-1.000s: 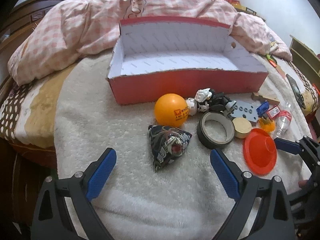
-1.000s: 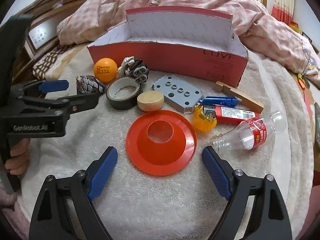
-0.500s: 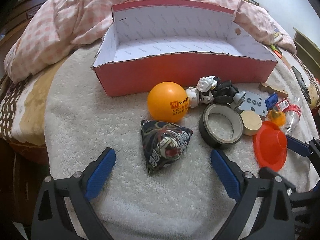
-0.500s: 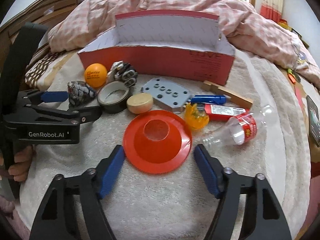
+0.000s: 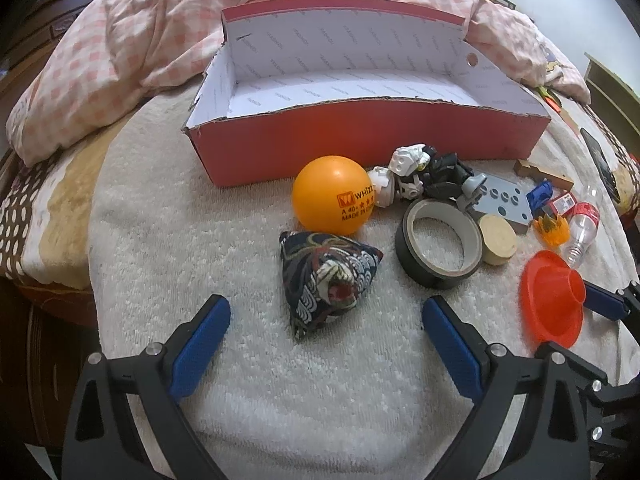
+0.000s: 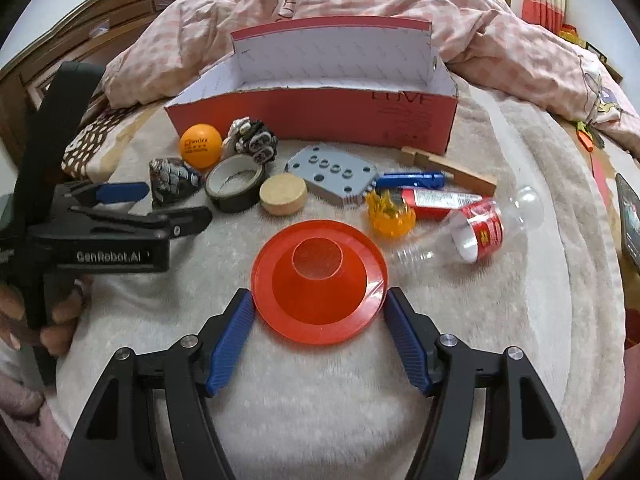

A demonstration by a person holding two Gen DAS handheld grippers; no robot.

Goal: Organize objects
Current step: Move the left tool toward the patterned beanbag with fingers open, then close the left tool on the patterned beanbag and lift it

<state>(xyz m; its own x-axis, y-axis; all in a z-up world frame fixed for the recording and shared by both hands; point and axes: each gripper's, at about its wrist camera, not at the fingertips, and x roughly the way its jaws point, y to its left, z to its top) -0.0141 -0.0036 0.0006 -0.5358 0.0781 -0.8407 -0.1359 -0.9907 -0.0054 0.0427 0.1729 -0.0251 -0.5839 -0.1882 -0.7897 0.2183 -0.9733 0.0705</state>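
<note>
An open red box (image 5: 372, 148) stands at the back of a white towel, also in the right wrist view (image 6: 312, 116). Before it lie an orange ball (image 5: 334, 200), a patterned beanbag (image 5: 328, 280), a tape roll (image 5: 438, 242), a toy robot (image 5: 424, 172) and a wooden disc (image 5: 498, 240). My left gripper (image 5: 324, 344) is open just short of the beanbag. My right gripper (image 6: 320, 334) is open, its fingertips either side of the red cone (image 6: 320, 280), close to its rim; I cannot tell whether they touch it.
A grey plate with holes (image 6: 332, 174), a blue piece (image 6: 410, 179), a red tube (image 6: 436, 202), an orange crown piece (image 6: 390, 216), a wooden block (image 6: 448, 168) and a lying plastic bottle (image 6: 472, 232) crowd the right. A pink checked quilt (image 5: 132, 52) lies behind the box.
Both grippers have moved forward. The left one has closed in on the beanbag. The right one's fingers have narrowed and now flank the red cone.
</note>
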